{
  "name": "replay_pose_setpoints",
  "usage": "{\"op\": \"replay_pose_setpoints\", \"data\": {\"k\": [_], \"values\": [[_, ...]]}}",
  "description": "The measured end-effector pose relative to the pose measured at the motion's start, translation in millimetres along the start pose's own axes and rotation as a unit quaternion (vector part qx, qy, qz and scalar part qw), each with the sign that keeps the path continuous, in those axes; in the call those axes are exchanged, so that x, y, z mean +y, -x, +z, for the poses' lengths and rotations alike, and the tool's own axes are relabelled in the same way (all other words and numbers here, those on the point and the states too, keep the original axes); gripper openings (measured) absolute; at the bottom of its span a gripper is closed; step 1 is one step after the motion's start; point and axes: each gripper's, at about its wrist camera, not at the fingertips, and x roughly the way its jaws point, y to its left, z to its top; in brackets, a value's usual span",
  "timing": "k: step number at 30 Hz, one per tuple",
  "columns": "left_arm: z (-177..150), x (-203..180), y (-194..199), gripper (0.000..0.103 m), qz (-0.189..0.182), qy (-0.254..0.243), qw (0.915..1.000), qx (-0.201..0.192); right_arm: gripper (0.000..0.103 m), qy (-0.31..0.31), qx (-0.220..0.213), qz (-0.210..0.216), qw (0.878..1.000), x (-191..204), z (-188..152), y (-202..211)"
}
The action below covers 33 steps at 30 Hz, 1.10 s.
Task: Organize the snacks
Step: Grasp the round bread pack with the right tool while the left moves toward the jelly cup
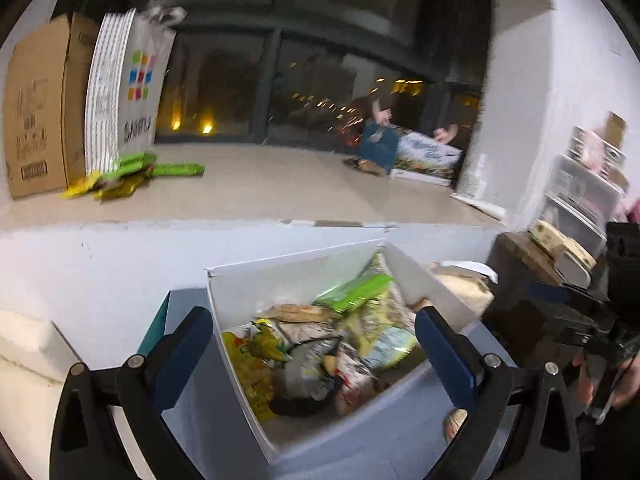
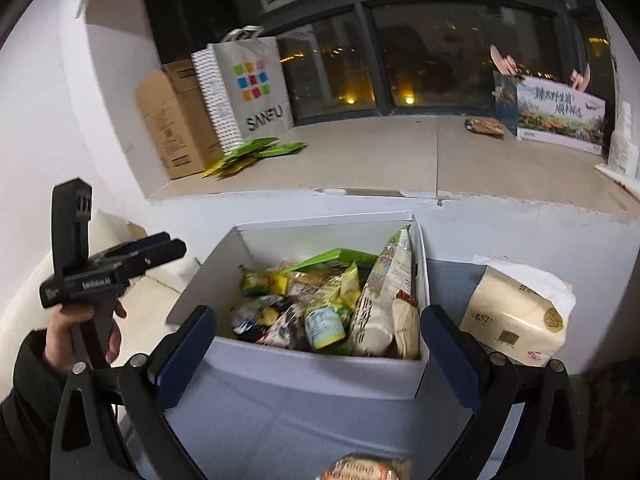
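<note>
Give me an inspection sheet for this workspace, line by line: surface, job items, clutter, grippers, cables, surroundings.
Surface: grey table, partly bare.
Job's things: open white box full of mixed snack packets; green and yellow packets lie loose on the window ledge.
Clutter: tissue pack right of the box.
Grippers: left gripper open, holding nothing; right gripper open, holding nothing.
Cables: nothing seen.
Surroundings: SANFU bag, cardboard box, printed carton, dark window.

Both the left tongs (image 1: pixel 314 354) and right tongs (image 2: pixel 316 356) hang spread wide, gripping nothing.
</note>
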Motion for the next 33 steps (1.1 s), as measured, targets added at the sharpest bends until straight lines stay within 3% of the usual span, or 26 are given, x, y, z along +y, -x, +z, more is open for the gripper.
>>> {"op": "replay_pose_setpoints", "data": {"k": [9, 14, 19, 33], "values": [[-73.6, -63.0, 63.3, 0.103, -0.054, -0.040, 0.9977, -0.013, 0.103, 0.005, 0.008, 0.005, 1.000, 5.2, -71.5, 49.1], [-117.4, -89.8, 73.6, 0.103, -0.079, -0.042, 0.9959, 0.016, 0.103, -0.013, 0.050, -0.040, 0.998, -2.4, -130.4, 54.4], [-152.4, -113.0, 77.6, 0.103, -0.089, -0.076, 0.9919, 0.049, 0.103, -0.053, 0.086, -0.058, 0.993, -14.2, -174.8, 38.8], [-192.3, -136.1, 68.8, 0.103, -0.130, -0.114, 0.9790, 0.108, 0.103, 0.029, 0.156, -0.114, 0.981, -18.2, -171.2, -51.5]]}}
